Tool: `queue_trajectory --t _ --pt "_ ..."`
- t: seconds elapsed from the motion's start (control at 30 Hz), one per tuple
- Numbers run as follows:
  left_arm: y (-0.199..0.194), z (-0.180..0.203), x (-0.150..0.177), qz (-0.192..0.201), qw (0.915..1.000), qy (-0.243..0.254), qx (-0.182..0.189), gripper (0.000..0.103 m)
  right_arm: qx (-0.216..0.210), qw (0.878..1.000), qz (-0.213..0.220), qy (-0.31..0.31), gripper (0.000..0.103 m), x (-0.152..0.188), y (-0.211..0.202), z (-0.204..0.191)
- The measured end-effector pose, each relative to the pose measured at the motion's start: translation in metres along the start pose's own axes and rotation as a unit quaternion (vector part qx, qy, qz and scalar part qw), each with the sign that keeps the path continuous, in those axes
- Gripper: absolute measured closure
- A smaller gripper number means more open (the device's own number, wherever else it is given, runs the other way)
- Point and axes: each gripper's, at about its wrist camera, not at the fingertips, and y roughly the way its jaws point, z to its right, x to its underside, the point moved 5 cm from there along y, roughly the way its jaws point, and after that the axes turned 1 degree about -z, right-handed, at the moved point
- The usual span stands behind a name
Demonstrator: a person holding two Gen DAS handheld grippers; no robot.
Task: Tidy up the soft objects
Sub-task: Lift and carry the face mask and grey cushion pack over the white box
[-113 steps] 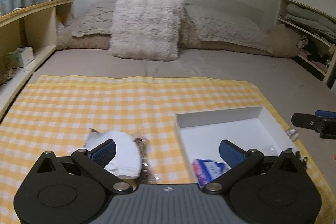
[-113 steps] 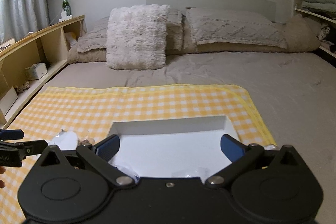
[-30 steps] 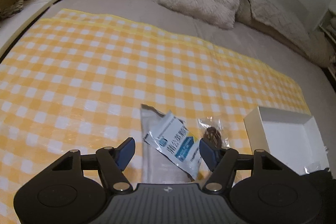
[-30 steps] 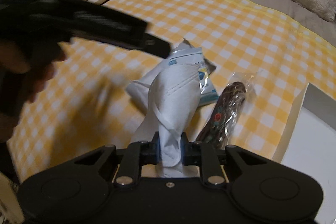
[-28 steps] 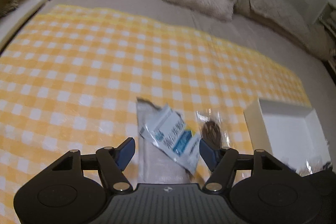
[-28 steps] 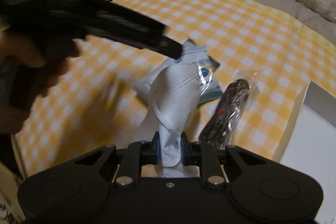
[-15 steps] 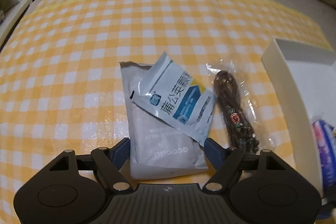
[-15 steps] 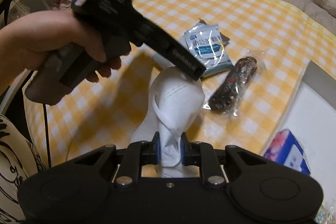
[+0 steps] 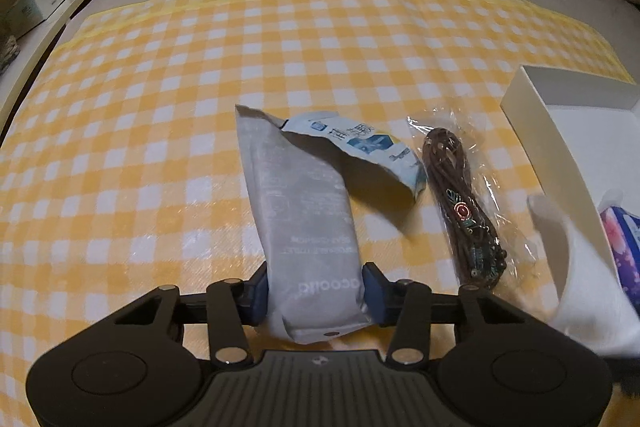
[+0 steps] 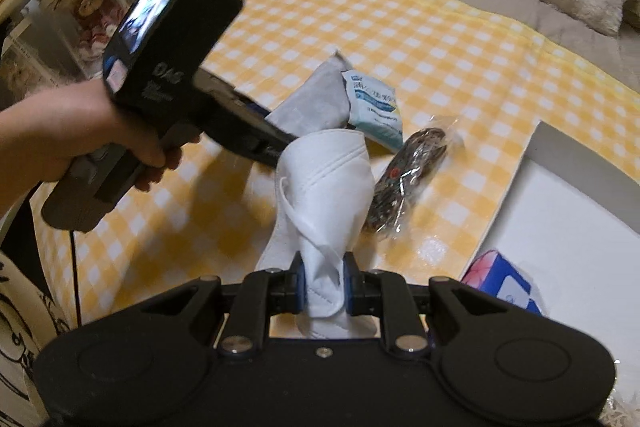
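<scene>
Yellow checked cloth (image 9: 160, 107) bears grey pouch (image 9: 304, 211), left claw (image 9: 316, 291) pinching it.

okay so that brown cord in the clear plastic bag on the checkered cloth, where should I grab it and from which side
Judging by its pose, pinch the cord bag across its narrow middle, coming down from above. It lies flat and long, with the blue-and-white packet close on one side and the white box on the other.

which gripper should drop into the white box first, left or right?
Right. The right gripper is clamped on the white face mask with the white open box just beside it. The left gripper grips the grey flat pouch, farther from the box, its far end seemingly on the cloth.
</scene>
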Motion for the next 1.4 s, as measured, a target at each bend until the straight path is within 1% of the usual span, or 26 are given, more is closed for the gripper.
queue_trajectory --t 0.13,0.23,0.37,0.47,0.57,0.6,0.77,0.8,0.97,1.2,1.4 --pt "-0.023 -0.015 0.011 0.010 0.9999 -0.013 0.006 0.057 0.011 1.000 0.013 0.009 0.085 -0.002 -0.004 0.005" --pt "-0.047 -0.032 0.016 0.032 0.9990 -0.030 0.009 0.057 0.022 0.999 0.027 0.019 0.085 -0.004 -0.010 0.009" --pt "-0.080 -0.046 0.019 0.069 0.9960 -0.056 0.015 0.057 0.033 0.997 0.061 0.039 0.085 -0.007 -0.025 0.014" --pt "-0.101 -0.047 0.020 0.090 0.9932 -0.069 0.025 0.057 0.039 0.994 0.087 0.050 0.085 -0.009 -0.038 0.015" --pt "-0.122 -0.042 0.023 0.112 0.9906 -0.070 0.035 0.057 0.049 0.991 0.112 0.055 0.085 -0.011 -0.050 0.015" --pt "-0.124 -0.033 0.021 0.118 0.9899 -0.070 0.037 0.057 0.050 0.990 0.119 0.056 0.085 -0.012 -0.052 0.015" --pt "-0.159 -0.022 0.025 0.153 0.9836 -0.073 0.061 0.057 0.063 0.983 0.160 0.064 0.085 -0.014 -0.073 0.017" --pt "-0.153 -0.011 0.019 0.159 0.9825 -0.073 0.063 0.057 0.067 0.982 0.167 0.065 0.085 -0.014 -0.077 0.017" --pt "-0.174 0.008 0.016 0.190 0.9755 -0.076 0.079 0.057 0.093 0.972 0.204 0.070 0.085 -0.012 -0.099 0.020" --pt "-0.191 0.029 0.015 0.215 0.9687 -0.075 0.100 0.057 0.109 0.963 0.230 0.086 0.085 -0.001 -0.124 0.031" --pt "-0.200 0.051 0.012 0.229 0.9617 -0.073 0.132 0.057 0.133 0.953 0.249 0.106 0.085 0.015 -0.147 0.049"
